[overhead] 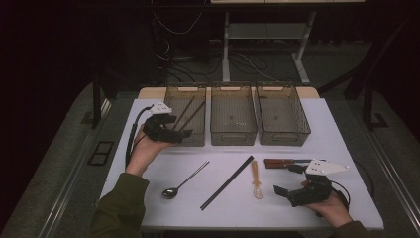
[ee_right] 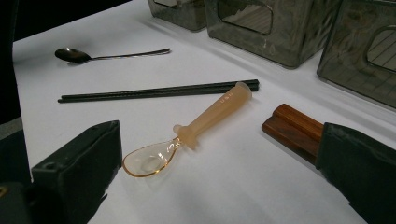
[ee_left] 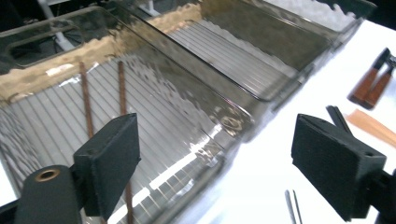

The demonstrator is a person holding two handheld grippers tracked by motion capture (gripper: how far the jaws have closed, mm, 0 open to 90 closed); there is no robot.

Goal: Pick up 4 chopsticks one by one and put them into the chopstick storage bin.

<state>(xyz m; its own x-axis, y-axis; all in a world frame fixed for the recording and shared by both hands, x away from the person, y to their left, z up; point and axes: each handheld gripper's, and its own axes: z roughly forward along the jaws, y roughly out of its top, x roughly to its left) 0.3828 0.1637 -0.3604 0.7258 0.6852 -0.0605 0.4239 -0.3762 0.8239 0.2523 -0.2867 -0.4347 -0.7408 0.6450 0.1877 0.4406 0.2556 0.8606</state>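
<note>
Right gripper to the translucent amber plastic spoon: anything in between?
Nothing visible. The right gripper has open jaws, and the translucent amber plastic spoon lies just ahead on bare white table. The wooden-handled utensils sit beside it, the black chopsticks beyond.

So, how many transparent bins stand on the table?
3, in a row along the far edge: the left bin holds brown chopsticks, beside it the middle bin, then the right bin. None seems hidden.
</note>
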